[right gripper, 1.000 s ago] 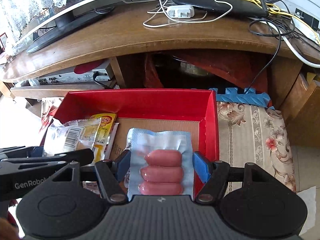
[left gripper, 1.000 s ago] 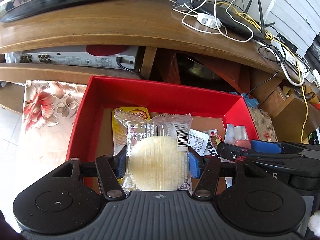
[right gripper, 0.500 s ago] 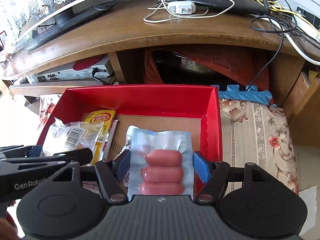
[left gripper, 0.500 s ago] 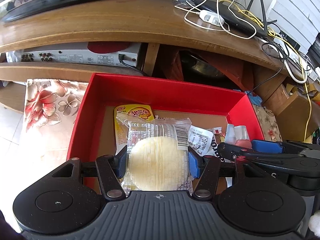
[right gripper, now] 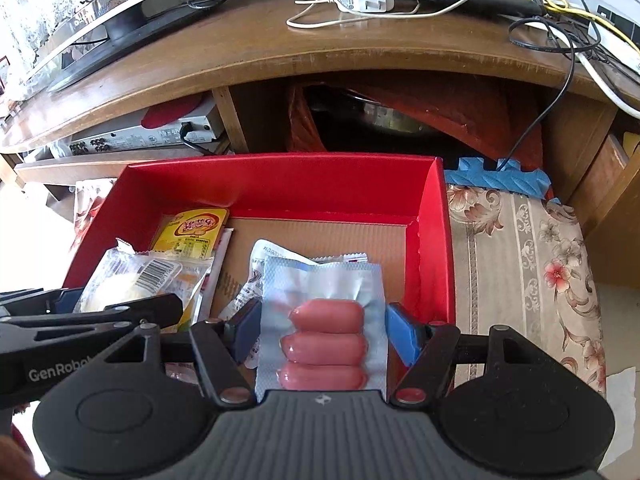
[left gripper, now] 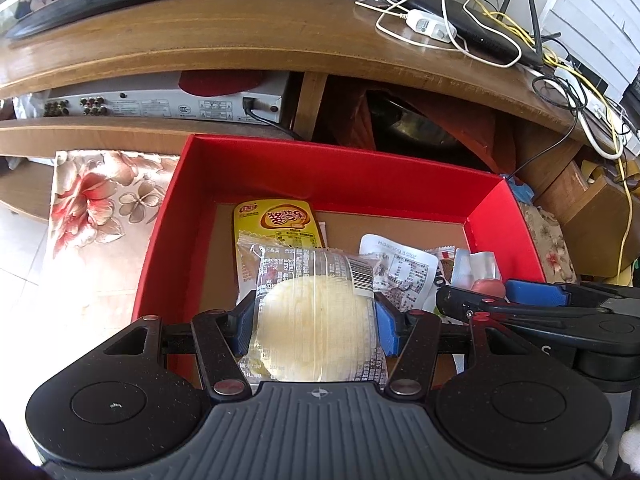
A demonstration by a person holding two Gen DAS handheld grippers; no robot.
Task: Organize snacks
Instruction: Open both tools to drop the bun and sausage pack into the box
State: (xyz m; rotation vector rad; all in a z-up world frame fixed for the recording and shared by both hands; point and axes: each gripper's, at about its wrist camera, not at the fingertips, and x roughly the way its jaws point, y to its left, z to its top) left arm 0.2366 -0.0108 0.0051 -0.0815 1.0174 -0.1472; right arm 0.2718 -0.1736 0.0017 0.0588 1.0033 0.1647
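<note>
Below a wooden TV stand [left gripper: 200,36], the red box [left gripper: 320,176] waits; left gripper [left gripper: 316,328] clamps a cake packet [left gripper: 316,332], right gripper [right gripper: 322,336] a sausage pack [right gripper: 324,336], both over it. Next likely: lower, release.

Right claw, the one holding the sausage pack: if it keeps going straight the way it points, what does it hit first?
Likely the snack packets lying on the red box floor, just beyond the sausage pack that the right claw carries; depth is unclear.
</note>
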